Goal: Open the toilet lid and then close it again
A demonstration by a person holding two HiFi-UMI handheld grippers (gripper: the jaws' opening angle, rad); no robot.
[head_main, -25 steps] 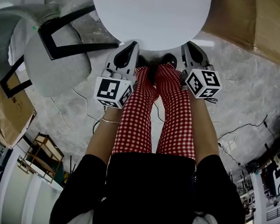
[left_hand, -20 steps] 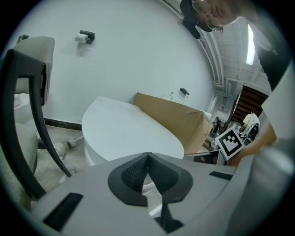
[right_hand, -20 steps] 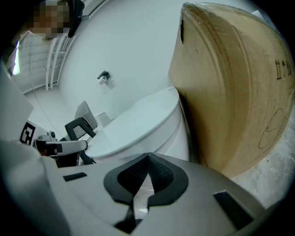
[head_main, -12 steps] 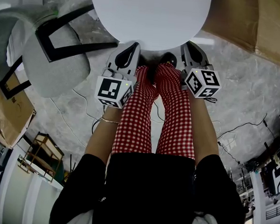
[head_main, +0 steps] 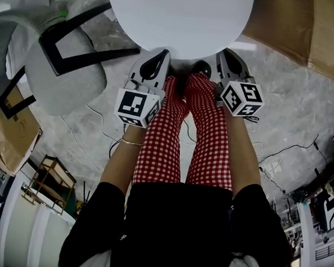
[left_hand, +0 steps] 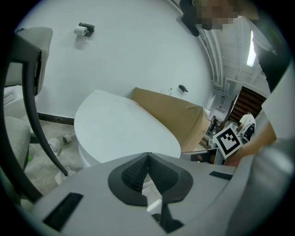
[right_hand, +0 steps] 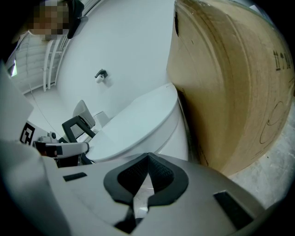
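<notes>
My left gripper [head_main: 161,53] and right gripper [head_main: 227,52] hover by the closed toilet lid [head_main: 179,18], fingers pressed together.

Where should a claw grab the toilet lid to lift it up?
Grab the lid by its front rim, the curved near edge, coming from the front and a bit below. It lies flat and shut, and that rim seems to overhang the bowl, so a claw finger could slip under. The left claw and right claw are shut, so one must open first.
</notes>
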